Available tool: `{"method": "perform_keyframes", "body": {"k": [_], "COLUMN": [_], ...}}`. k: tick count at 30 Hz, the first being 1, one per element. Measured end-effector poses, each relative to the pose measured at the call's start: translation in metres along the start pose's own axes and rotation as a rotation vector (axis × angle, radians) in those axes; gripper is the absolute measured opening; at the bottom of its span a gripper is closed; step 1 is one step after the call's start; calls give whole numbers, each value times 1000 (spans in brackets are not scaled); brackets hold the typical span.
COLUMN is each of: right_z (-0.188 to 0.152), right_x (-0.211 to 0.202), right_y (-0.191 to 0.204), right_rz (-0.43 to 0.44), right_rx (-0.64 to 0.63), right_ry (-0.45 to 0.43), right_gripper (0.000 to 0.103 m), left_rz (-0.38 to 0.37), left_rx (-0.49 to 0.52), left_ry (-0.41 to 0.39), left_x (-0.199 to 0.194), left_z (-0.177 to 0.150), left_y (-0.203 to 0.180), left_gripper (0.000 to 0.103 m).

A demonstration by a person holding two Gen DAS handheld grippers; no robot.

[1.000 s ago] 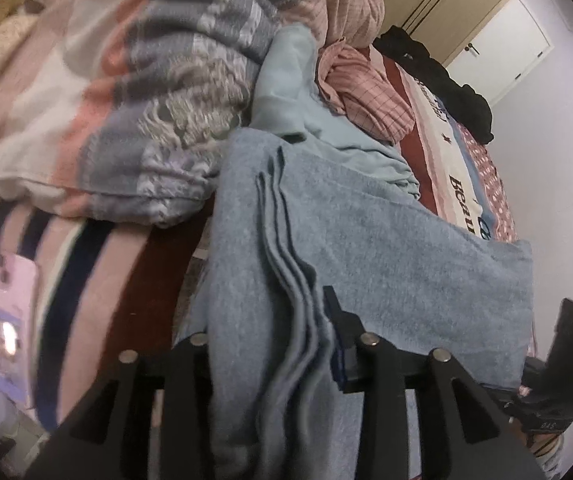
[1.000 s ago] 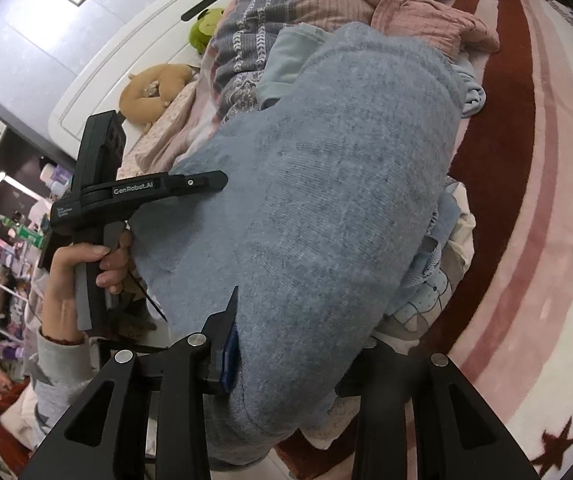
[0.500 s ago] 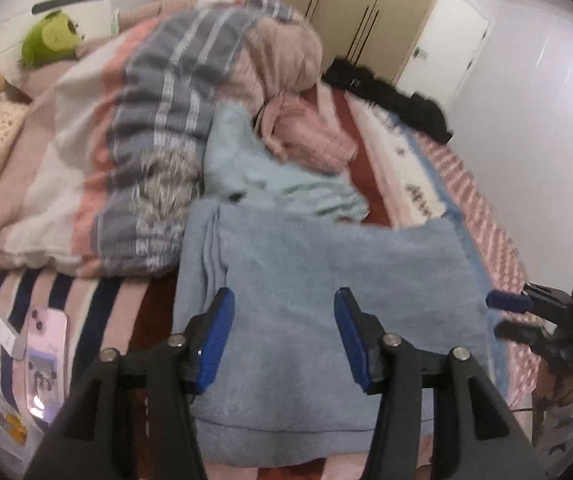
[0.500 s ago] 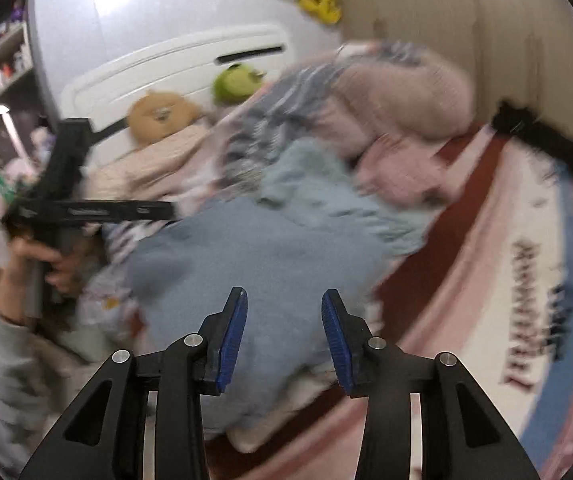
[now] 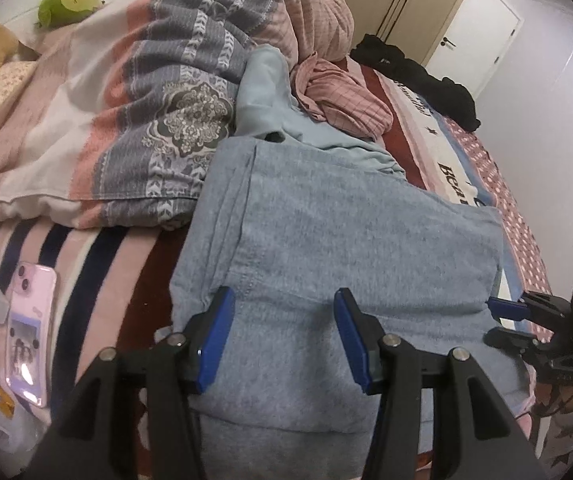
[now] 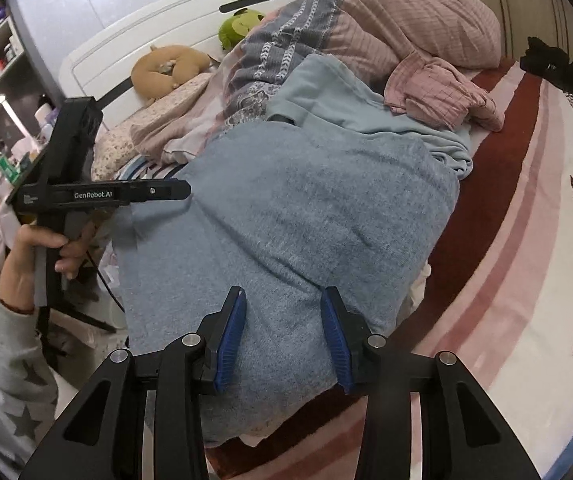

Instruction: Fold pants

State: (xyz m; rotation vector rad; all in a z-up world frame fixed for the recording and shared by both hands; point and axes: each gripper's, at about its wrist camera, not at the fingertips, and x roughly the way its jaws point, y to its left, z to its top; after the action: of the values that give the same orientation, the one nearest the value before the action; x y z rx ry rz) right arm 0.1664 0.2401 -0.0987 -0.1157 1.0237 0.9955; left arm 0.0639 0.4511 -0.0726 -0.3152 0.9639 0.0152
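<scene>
The grey-blue pants (image 5: 326, 240) lie folded in a thick rectangle on the bed, also in the right wrist view (image 6: 294, 216). My left gripper (image 5: 282, 332) is open and empty, hovering just above the pants' near edge. My right gripper (image 6: 282, 332) is open and empty above the other near end of the pants. The right gripper shows at the right edge of the left wrist view (image 5: 526, 316), and the left gripper at the left of the right wrist view (image 6: 182, 190).
A light blue garment (image 5: 282, 112) and a pink checked garment (image 5: 342, 96) lie behind the pants. A bunched patterned duvet (image 5: 158, 92) lies to the left. A pink phone (image 5: 26, 332) lies on the striped bedspread. Black clothes (image 5: 426, 80) lie farther back.
Both grippers opened and let go of the pants, then pulled back and up. The pants now lie flat and folded on the bed.
</scene>
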Motion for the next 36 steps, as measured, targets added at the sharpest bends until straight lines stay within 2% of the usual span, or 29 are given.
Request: {"method": "perform_keyframes", "body": {"k": [5,7,9,12,15,17,18,21,25,30,32,34,36], "right_z": [-2,-8,-14,-27,-45,-59,-69,-94,-138,-190,-209,-226,-238], "right_x": [-17,-29,-42,-59,-78,-93,-104,-130,-178,-236,-261,-281,-297], "right_y": [1,0,-1,-6,-18,-24,-29,-40,-58,-66,-64,-60,-55], "right_rz": [4,0,-38,-77,-74,-98,-123,-195,-320,-491,-548,-598,-648], "right_rx": [4,4,-17,-31,8,19,23,37,46,26,31,36,36], "right_ry": [-32,-62,-87,-114,-144,-169,-189,-224,-296,-363,-410,-458,-488], "right_gripper": [39,47,55,60,61,67,74,77,88,92,99,102,102], "left_rz": [50,69,92,143,117,109,107,82,50,43,52,59,30], "left_rx": [25,53,80,121,141,157,170,213,257,309,329,339,344], "left_ry": [-56,-98,-133,-175,-210,-227,-239,-290,-380,-545,-619,-660,-674], "left_x": [-20,-31,-41,-50,-57,-58,-60,-65,-77,-95,-100,-103,-104], "left_z": [-6,-12,-21,-35,-52,-61,-67,-86,-107,-133,-144,-152,-159], "left_y": [-27,-44,-63,-90,-116,-133,-146,-188,-243,-308,-335,-351,-365], "left_gripper": [60,62,69,72,77,79,82,85,88,100,102,102,102]}}
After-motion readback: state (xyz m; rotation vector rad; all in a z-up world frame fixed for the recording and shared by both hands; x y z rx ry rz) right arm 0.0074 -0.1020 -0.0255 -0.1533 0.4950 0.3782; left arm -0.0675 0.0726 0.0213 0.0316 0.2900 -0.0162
